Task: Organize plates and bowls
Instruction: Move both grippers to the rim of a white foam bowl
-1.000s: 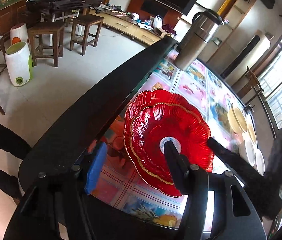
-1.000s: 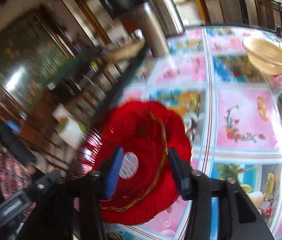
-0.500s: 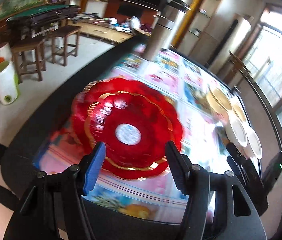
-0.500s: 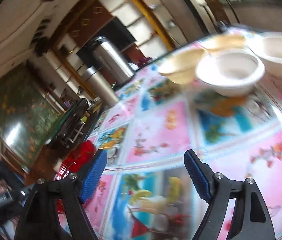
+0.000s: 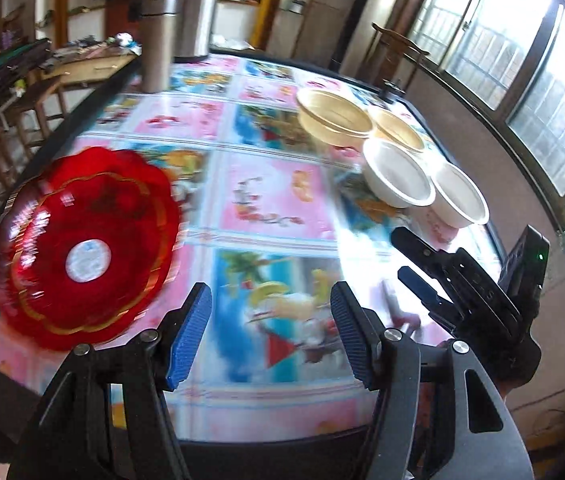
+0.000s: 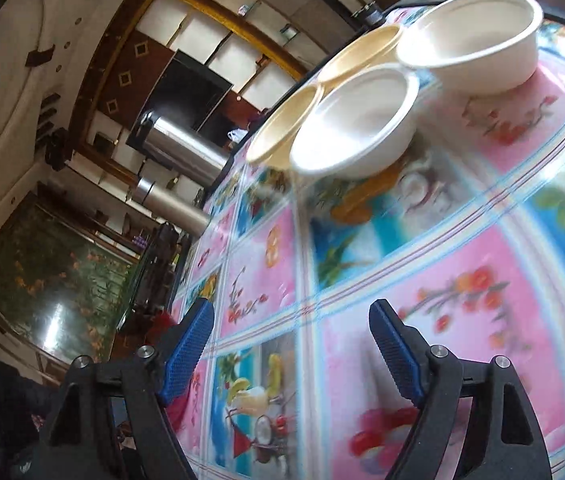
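Note:
Two red scalloped plates with gold rims lie stacked at the table's near left; only a red sliver of them shows in the right wrist view. Far right stand two tan bowls and two white bowls, close together. My left gripper is open and empty over the tablecloth, to the right of the plates. My right gripper is open and empty, low over the table, pointing at the bowls; it appears in the left wrist view just in front of them.
A steel flask stands at the table's far left edge, with a large steel urn behind it. The table carries a glossy picture tablecloth. Wooden stools stand beyond the left edge, windows to the right.
Both grippers have swung right, away from the red plates and toward the bowls. The right gripper's jaws have opened wider. The plates stay stacked on the table.

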